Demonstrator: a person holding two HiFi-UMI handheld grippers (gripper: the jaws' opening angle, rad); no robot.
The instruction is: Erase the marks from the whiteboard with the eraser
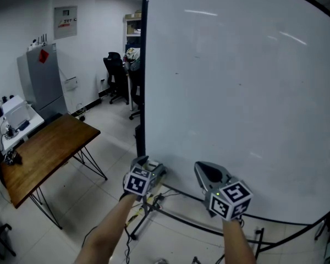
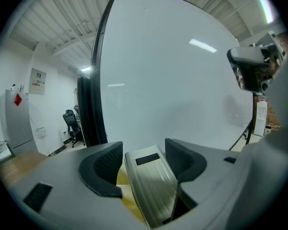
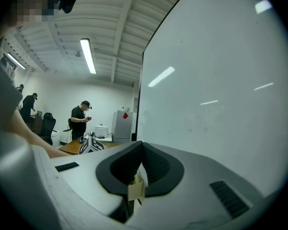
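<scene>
Eraser (image 2: pixel 151 186) between jaws of left gripper (image 2: pixel 143 153), at lower left corner of whiteboard (image 1: pixel 236 92). Jaws spread wide, gap showing at left pad. Right gripper (image 3: pixel 142 152) near bottom edge, further right, jaws closed together.

The whiteboard (image 1: pixel 242 92) is smooth and glossy, mirroring the ceiling lights. The eraser (image 2: pixel 151 186) looks like pale ribbed plastic with a dull sheen. The left gripper (image 2: pixel 143 152) is matt grey plastic with black textured pads (image 2: pixel 108 164). At nine o'clock in the head view, the counter (image 1: pixel 44 147) is brown wood with a satin top.
</scene>
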